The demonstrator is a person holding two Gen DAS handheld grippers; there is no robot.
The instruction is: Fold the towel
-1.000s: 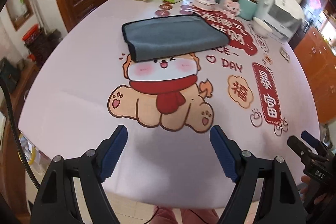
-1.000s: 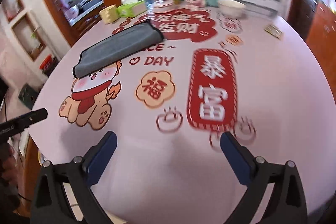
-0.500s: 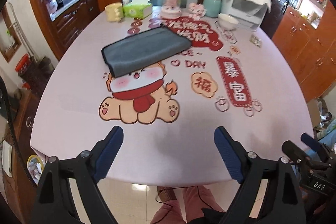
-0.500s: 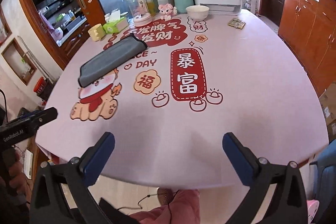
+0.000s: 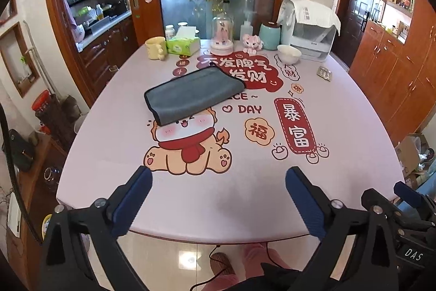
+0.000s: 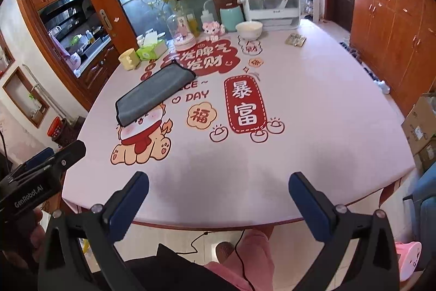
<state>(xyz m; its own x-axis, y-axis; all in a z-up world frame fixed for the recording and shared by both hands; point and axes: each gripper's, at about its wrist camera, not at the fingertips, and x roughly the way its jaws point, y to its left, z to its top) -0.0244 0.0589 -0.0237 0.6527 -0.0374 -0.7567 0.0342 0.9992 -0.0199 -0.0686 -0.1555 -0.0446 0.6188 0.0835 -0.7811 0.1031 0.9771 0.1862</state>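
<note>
A grey towel lies folded flat on the pink printed tablecloth, towards the far middle-left; it also shows in the right wrist view. My left gripper is open and empty, held back over the table's near edge, well short of the towel. My right gripper is open and empty, also over the near edge. The right gripper's body shows at the lower right of the left wrist view, and the left gripper's body at the lower left of the right wrist view.
Along the far edge stand a yellow mug, a green tissue box, a glass dome, a teal canister, a white bowl and a white appliance. Wooden cabinets stand at the right. Tiled floor lies below.
Both grippers have pulled back and risen away from the table, so the whole tabletop and its near edge now show. The towel has not moved. Both stay open.
</note>
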